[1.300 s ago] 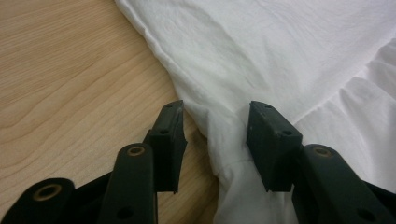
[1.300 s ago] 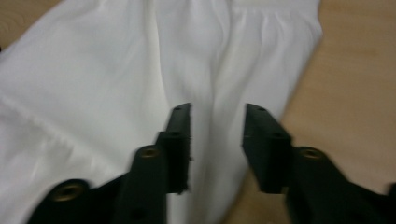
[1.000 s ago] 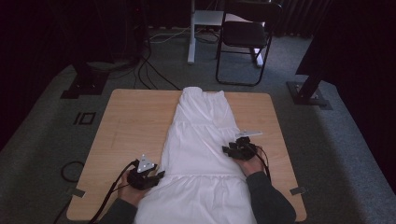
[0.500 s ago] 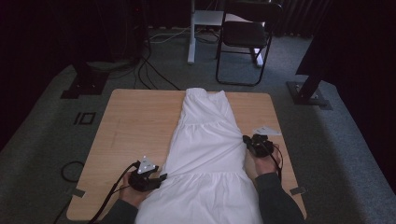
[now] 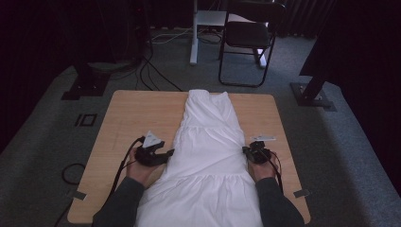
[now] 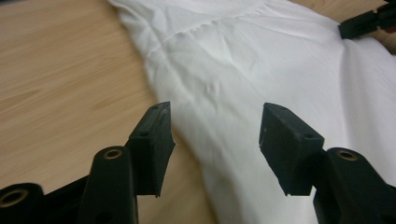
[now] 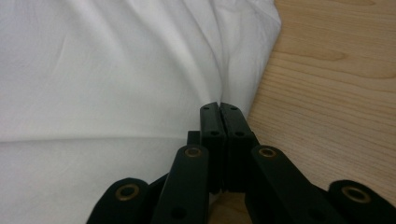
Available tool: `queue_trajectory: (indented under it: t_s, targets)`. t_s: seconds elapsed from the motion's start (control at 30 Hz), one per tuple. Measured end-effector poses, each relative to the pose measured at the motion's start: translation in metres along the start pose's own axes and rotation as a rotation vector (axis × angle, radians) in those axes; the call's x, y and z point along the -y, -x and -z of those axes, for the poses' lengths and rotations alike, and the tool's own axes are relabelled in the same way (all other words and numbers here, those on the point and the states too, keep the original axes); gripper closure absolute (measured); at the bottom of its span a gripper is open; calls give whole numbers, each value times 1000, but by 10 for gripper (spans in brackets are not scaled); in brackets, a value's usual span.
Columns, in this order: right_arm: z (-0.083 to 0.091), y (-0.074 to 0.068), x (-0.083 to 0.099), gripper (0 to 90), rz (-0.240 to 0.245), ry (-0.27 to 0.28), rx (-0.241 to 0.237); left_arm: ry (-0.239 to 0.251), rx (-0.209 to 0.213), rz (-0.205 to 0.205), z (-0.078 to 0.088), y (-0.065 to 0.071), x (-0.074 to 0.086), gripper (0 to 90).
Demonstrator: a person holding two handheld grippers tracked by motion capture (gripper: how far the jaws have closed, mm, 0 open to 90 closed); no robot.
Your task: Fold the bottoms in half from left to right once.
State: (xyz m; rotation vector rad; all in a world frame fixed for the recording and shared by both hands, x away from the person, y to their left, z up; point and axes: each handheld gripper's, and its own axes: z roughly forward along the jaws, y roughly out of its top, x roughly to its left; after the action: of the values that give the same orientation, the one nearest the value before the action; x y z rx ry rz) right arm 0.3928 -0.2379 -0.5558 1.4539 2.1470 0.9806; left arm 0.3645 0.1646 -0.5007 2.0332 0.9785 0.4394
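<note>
White cotton dress (image 5: 210, 156) laid lengthwise on a light wooden table (image 5: 127, 113), worked from both sides.

Both forearms in dark sleeves reached in from the near edge, hands low on the tabletop. Left gripper (image 6: 215, 135) sat at the dress's left edge, pointed across the cloth, its jaws having just been opening, apart with nothing pinched. Right gripper (image 7: 219, 109) lay at the right edge, jaws clamped together on a fold of the fabric, which pulled into creases there.
</note>
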Motion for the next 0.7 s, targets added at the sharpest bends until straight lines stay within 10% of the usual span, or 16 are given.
queue_trajectory:
  t_s: [0.13,0.23,0.33,0.47,0.7]
  targets:
    - [0,1,0,885,-5,1,-8,-60,10,76,-43,-8,3,513]
    - [0,1,1,886,-2,6,-8,-140,1,7,-59,-6,16,688]
    - [1,-1,4,888,2,17,-10,-179,6,-106,-52,5,17,855]
    - [9,-9,13,887,15,16,-29,-195,-10,-159,-41,15,25,860]
    - [38,-26,46,887,47,13,-76,-112,38,-76,-4,31,66,849]
